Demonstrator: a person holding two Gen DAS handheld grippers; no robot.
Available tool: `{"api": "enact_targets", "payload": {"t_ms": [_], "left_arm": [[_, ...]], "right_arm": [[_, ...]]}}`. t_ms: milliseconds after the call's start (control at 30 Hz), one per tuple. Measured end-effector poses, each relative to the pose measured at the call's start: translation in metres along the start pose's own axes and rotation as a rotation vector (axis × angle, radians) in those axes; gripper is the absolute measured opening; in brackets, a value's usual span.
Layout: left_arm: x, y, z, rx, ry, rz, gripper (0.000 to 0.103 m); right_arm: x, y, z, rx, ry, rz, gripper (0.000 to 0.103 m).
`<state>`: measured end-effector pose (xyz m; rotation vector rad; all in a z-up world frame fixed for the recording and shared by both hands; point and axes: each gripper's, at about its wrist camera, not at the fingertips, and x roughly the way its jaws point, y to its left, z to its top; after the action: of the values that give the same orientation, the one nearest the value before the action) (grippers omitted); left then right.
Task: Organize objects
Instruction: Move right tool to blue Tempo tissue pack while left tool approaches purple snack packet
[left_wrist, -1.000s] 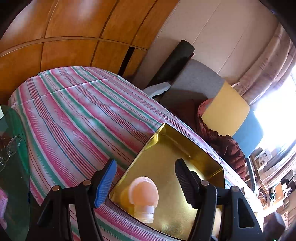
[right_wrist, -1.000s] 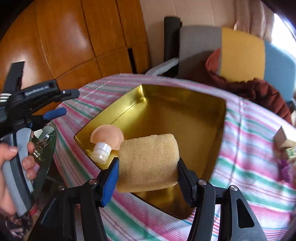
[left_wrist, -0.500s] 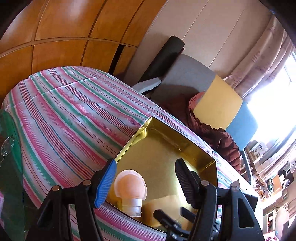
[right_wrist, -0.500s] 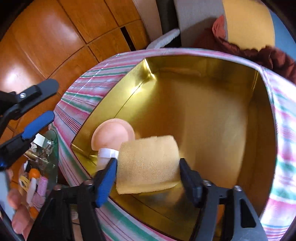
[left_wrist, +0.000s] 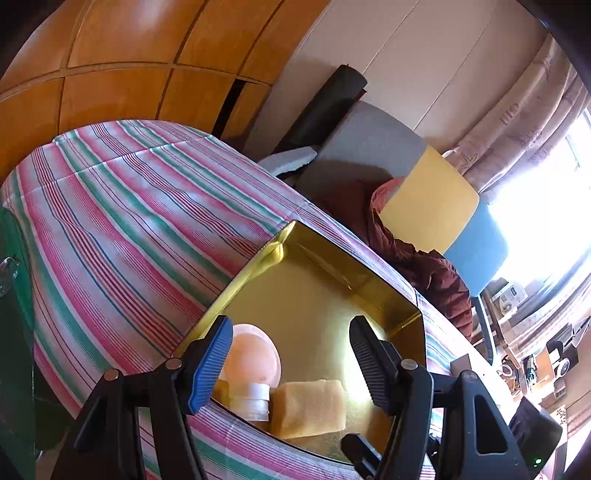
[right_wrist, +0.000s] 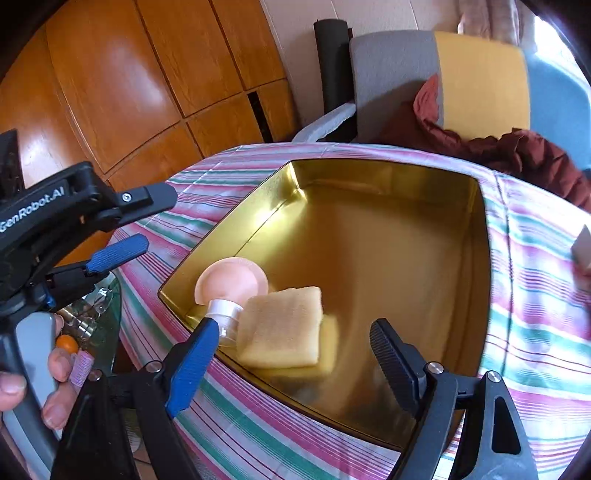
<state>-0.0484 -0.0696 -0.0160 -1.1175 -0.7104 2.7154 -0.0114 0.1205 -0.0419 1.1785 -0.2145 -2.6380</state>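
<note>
The right tongs (right_wrist: 291, 354) had let go of the yellow sponge (right_wrist: 280, 326). A second earlier their pads pinched it above the gold tray (right_wrist: 369, 236); now the jaws were opening, both pads stood clear of it, and the sponge lay on the tray floor in the near left corner. It rested against the white cap of the peach-coloured squeeze bottle (right_wrist: 231, 286), which lay on its side just to the left. The tongs had also drawn back a little toward the near edge, so the sponge sat ahead of them rather than between the pads.

The left tongs (left_wrist: 291, 363) had hardly moved. They hovered spread and empty over the near left part of the tray, with the bottle (left_wrist: 255, 363) and the sponge (left_wrist: 310, 408) showing below them. A hand (right_wrist: 33, 384) gripped their handle at the left of the right-wrist view.

The tray stood on the desk under its striped cloth (left_wrist: 122, 221), the far and right parts of its floor bare. To my eye that meant the sponge was done with: two things were put away, packed close in one corner, and there was room for more. At the right edge of the cloth something pale (right_wrist: 581, 243) lay outside the tray, too cut off to name; I judged that the sorting would turn there next.
</note>
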Motion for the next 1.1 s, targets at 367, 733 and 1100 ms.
{"api": "enact_targets", "payload": {"t_ms": [367,733,1100], "left_arm": [[0.006,-0.023,-0.018,0.081,0.045,-0.019,0.067],[0.010,-0.071,-0.050,0.247,0.116,-0.108,0.067],[-0.002,-0.133,-0.098,0.453,0.176,-0.257,0.067]], "right_arm": [[-0.030,-0.034,0.000,0.054,-0.037,-0.128,0.085],[-0.060,-0.110,-0.027,0.200,-0.022,-0.250,0.087],[-0.115,-0.203,-0.063,0.292,-0.019,-0.425,0.089]]}}
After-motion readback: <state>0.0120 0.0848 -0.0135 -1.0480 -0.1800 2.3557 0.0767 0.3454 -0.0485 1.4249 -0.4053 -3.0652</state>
